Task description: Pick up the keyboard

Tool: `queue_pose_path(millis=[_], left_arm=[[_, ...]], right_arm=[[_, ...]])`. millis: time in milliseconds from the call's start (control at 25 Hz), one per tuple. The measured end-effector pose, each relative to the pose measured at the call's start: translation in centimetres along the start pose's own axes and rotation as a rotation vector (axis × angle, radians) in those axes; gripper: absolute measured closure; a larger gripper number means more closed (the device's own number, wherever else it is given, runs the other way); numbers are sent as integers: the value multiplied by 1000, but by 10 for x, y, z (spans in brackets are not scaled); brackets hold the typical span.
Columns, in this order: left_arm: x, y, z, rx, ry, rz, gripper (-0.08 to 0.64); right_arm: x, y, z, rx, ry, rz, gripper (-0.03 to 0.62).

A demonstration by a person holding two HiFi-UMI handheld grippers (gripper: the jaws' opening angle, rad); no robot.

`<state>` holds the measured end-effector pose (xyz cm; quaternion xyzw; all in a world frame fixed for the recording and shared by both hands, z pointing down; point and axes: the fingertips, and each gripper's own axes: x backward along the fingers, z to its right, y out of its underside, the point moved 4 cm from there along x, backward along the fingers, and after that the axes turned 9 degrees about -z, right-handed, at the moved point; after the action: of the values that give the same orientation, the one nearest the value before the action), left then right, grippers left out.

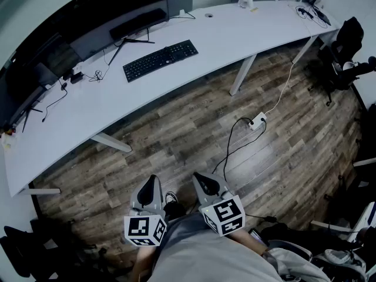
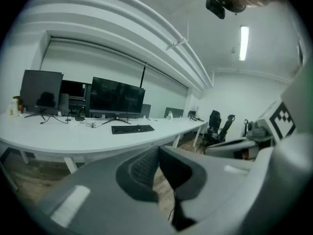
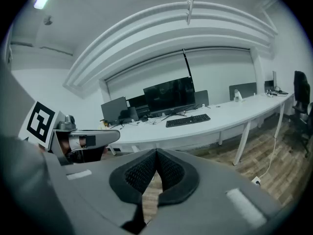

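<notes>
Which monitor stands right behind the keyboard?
The widest monitor, its stand just behind the keyboard; the smaller monitors sit farther left.

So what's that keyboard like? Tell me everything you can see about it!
The keyboard is long, thin and black, and it looks like plastic. It has rows of many small dark keys. It lies flat with its keys up on the white desk, turned a little slantwise to the desk's front edge. It sits just in front of the stand of the big dark monitor, but does not touch it. Only the desk touches the keyboard, and nothing lies on it. I can't make out a cable.
</notes>
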<state>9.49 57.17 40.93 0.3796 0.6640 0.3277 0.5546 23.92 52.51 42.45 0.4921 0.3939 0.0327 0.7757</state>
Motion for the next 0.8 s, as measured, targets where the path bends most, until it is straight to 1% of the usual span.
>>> queue_pose_path(millis=[160, 320, 440, 560, 680, 800], left_arm=[[28, 6, -49, -6, 47, 4, 560], [51, 12, -81, -19, 110, 25, 560], [67, 15, -104, -23, 141, 39, 560], [76, 17, -119, -24, 161, 47, 560], [81, 21, -123, -19, 183, 50, 560], [84, 23, -124, -35, 227, 49, 560]], right_arm=[[-22, -1, -61, -18, 5, -1, 597], [-36, 2, -106, -12, 43, -1, 597], [-38, 3, -134, -59, 56, 28, 597], [-35, 7, -149, -100, 72, 37, 597], [-38, 13, -149, -97, 100, 0, 597], [-48, 4, -151, -98, 100, 0, 597]])
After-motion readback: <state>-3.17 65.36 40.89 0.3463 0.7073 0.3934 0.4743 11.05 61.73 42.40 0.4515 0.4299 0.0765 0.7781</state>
